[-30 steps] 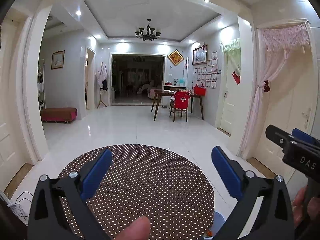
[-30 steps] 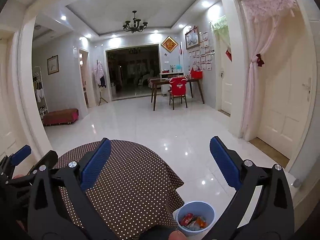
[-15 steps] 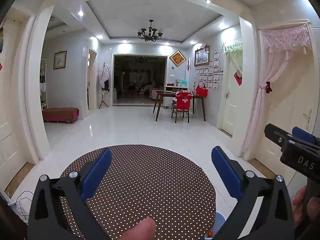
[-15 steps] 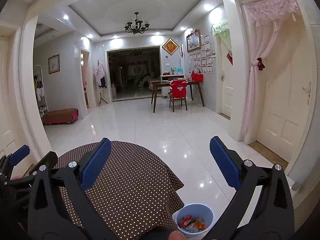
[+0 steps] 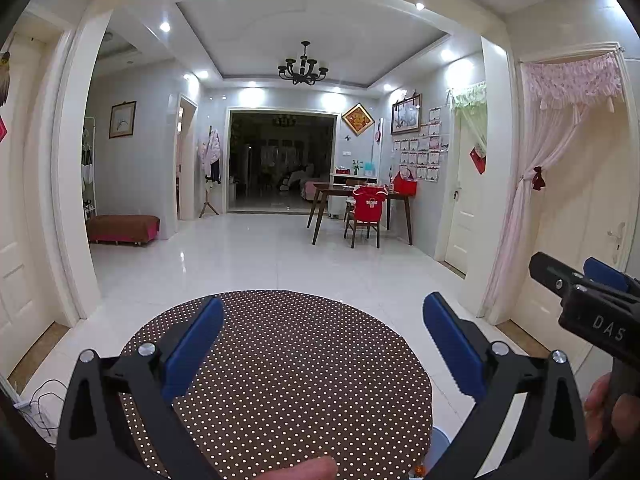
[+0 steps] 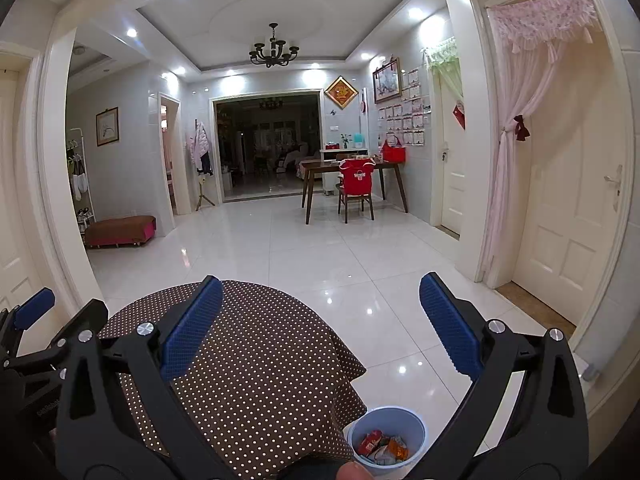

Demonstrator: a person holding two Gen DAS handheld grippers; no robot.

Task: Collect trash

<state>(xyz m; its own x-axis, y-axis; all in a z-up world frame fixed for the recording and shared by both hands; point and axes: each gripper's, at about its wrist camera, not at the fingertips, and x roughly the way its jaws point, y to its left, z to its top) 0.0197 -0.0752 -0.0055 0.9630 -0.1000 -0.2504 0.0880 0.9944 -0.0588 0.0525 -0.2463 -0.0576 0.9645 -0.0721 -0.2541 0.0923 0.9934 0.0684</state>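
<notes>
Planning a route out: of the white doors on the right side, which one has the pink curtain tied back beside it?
The nearest white door, at the far right. A pink curtain hangs on its left edge, tied with a dark red bow; the farther door has a green valance instead.

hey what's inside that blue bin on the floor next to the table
The bin holds crumpled wrappers, red, orange and white. Whatever lies beneath them is covered, and the bin's near rim is cut off by a fingertip.

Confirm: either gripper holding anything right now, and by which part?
Nothing held. Left gripper and right gripper both stand open and empty above the dotted tablecloth; wrappers sit in the blue bin.
</notes>
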